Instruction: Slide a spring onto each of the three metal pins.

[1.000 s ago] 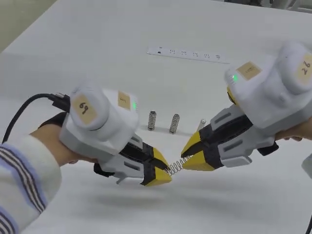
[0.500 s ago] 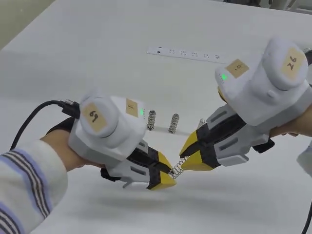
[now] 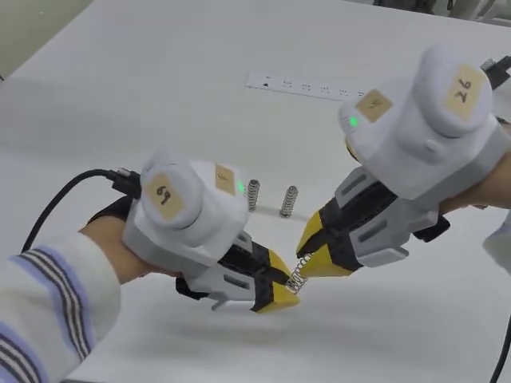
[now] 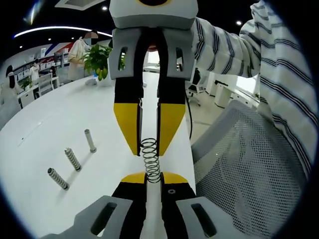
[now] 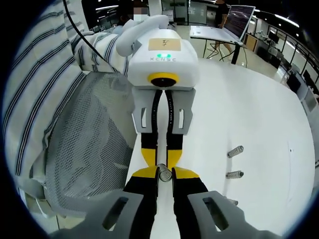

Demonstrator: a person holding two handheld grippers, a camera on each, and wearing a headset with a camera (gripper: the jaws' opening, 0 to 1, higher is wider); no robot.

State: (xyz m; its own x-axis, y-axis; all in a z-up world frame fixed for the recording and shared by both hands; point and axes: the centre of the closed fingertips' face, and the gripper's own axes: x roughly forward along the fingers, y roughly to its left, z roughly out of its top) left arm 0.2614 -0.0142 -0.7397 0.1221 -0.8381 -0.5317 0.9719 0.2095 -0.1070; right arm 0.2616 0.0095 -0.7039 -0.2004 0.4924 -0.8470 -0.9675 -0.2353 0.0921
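Observation:
A short steel spring (image 3: pixel 298 274) hangs above the white table between both grippers. My left gripper (image 3: pixel 289 289), labelled 69, is shut on its lower end. My right gripper (image 3: pixel 303 257), labelled 26, is shut on its upper end. In the left gripper view the spring (image 4: pixel 151 160) rises from my left gripper (image 4: pixel 153 177) into the right gripper (image 4: pixel 148 149). Behind stand two pins wearing springs (image 3: pixel 253 194) (image 3: pixel 288 201). The left gripper view shows a bare pin (image 4: pixel 90 141) beside the two sprung pins (image 4: pixel 73 159) (image 4: pixel 58 179). The spring (image 5: pixel 163 172) sits between the yellow tips in the right gripper view.
A white power strip (image 3: pixel 311 86) lies at the far side of the table (image 3: pixel 160 96). A black cable (image 3: pixel 60 199) trails from the left gripper. A grey mesh chair (image 4: pixel 239 149) stands off the table's near edge.
Both grippers have drawn a little closer and shifted right. The right gripper has tipped steeper, so the spring now stands more upright between them. The bare pin has gone behind the right gripper.

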